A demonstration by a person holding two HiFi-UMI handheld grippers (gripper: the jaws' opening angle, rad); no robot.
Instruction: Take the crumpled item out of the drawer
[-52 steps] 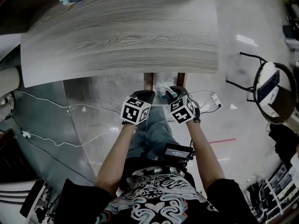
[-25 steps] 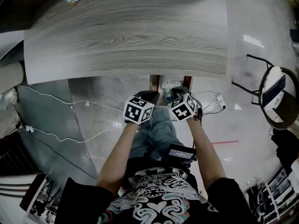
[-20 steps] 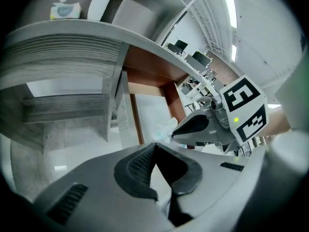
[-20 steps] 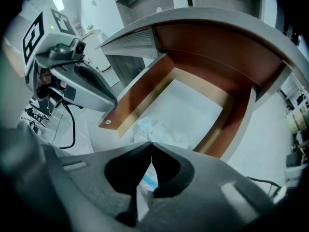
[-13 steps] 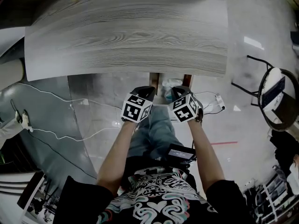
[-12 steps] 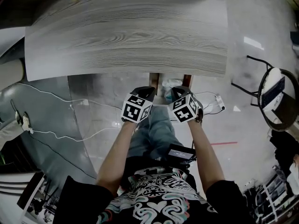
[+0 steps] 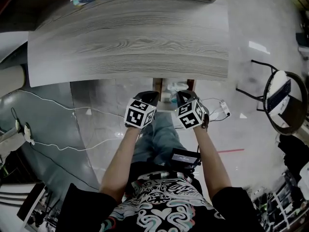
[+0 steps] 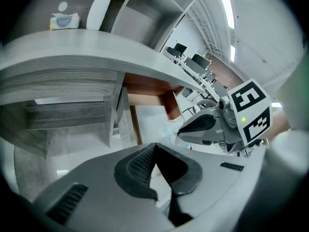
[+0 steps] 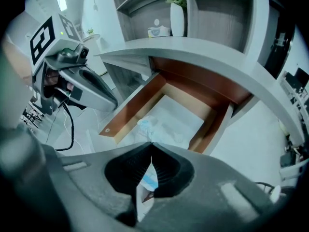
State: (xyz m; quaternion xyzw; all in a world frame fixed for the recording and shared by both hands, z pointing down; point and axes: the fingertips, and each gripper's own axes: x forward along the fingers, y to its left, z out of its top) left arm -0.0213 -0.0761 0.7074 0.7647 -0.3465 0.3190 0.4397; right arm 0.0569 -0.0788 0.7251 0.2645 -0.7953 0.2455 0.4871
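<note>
The drawer with brown wooden sides stands pulled out under the grey desk. A crumpled white and pale blue item lies on its pale floor near the front left, and it also shows in the head view. My right gripper hovers just above and in front of the drawer, shut with nothing between its tips. My left gripper is shut and empty too, beside the drawer's left side. In the head view both grippers sit side by side at the drawer front.
A tissue packet and a white vase stand at the back of the desk under shelves. White cables trail over the glossy floor at left. A black-framed stool stands at right.
Both grippers have stayed shut and almost still in front of the open drawer. Only the head view has shifted slightly.
</note>
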